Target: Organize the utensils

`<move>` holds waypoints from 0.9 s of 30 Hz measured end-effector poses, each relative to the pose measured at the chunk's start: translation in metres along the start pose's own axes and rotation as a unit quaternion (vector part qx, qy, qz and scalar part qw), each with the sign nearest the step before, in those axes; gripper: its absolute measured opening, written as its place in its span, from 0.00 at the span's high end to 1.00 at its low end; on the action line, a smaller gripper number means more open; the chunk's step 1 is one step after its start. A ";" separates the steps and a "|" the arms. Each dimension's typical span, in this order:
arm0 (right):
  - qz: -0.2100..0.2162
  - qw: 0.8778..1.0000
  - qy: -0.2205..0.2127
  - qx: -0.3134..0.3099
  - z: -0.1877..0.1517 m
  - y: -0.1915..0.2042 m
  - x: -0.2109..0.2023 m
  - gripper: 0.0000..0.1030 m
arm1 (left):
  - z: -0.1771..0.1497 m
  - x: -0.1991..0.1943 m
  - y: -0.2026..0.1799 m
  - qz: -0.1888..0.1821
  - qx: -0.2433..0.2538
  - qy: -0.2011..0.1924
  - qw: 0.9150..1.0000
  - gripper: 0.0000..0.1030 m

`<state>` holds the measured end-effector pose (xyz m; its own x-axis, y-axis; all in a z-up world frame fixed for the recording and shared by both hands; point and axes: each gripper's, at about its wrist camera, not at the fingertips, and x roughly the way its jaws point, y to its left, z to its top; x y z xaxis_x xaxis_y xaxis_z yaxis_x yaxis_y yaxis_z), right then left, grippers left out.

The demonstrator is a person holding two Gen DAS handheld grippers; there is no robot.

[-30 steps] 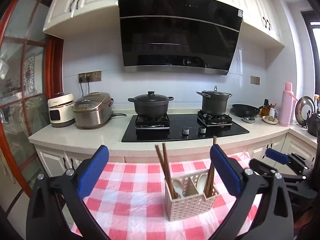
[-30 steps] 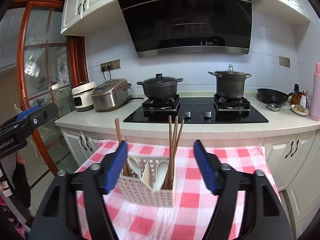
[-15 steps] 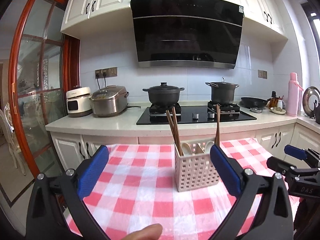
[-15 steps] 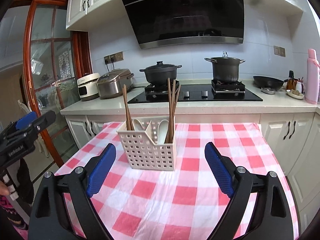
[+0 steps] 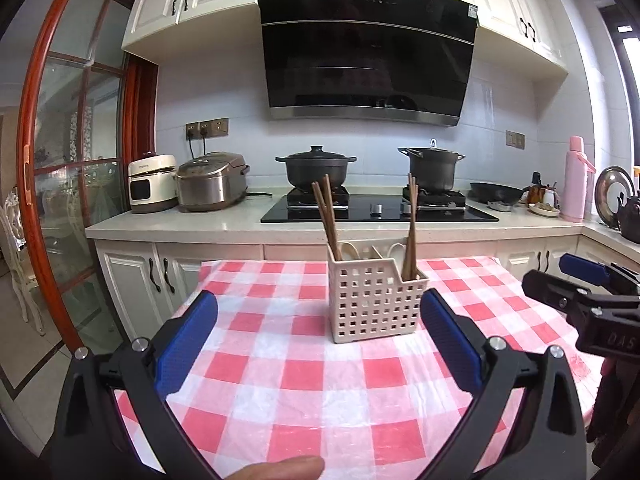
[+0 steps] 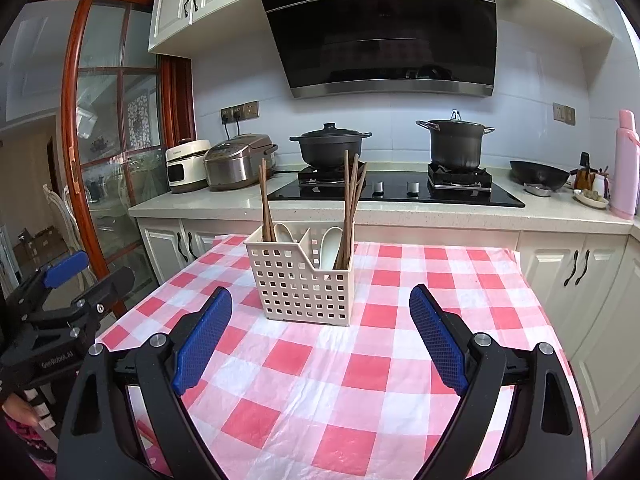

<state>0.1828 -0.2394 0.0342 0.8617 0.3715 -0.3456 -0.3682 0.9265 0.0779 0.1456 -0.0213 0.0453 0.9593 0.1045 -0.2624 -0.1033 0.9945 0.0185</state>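
A white perforated utensil basket (image 5: 374,300) (image 6: 302,282) stands on a table with a red-and-white checked cloth (image 5: 304,372) (image 6: 360,364). It holds brown chopsticks (image 5: 326,220) (image 6: 350,200) in its left and right compartments and white spoons (image 5: 348,249) (image 6: 330,246) between them. My left gripper (image 5: 318,346) is open and empty, drawn back in front of the basket. My right gripper (image 6: 320,338) is open and empty, also short of the basket. The right gripper shows at the right of the left wrist view (image 5: 588,292); the left gripper shows at the left of the right wrist view (image 6: 60,300).
Behind the table runs a kitchen counter (image 5: 180,222) with a rice cooker (image 5: 210,182), a black hob with two dark pots (image 5: 316,168) (image 5: 432,168), a wok (image 5: 496,192) and a pink flask (image 5: 574,180). A glass door with a red wooden frame (image 5: 76,160) stands left.
Both grippers have pulled back and lowered from above the basket, so it now stands farther ahead. Both stay open and empty.
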 end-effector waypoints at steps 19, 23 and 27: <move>0.006 1.000 -0.006 -0.007 0.000 0.000 -0.005 0.18 | 0.001 -0.003 -0.007 -0.009 -0.003 0.006 1.000 0.05; 0.007 1.000 -0.007 -0.007 0.000 0.000 -0.005 0.18 | 0.002 -0.004 -0.006 -0.009 -0.006 0.006 1.000 0.05; 0.008 1.000 -0.007 -0.007 -0.002 0.000 -0.004 0.18 | 0.002 -0.005 -0.005 -0.010 -0.008 0.005 1.000 0.05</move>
<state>0.1783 -0.2409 0.0340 0.8600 0.3878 -0.3318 -0.3871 0.9193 0.0710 0.1420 -0.0263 0.0481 0.9585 0.0841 -0.2725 -0.0880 0.9961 -0.0019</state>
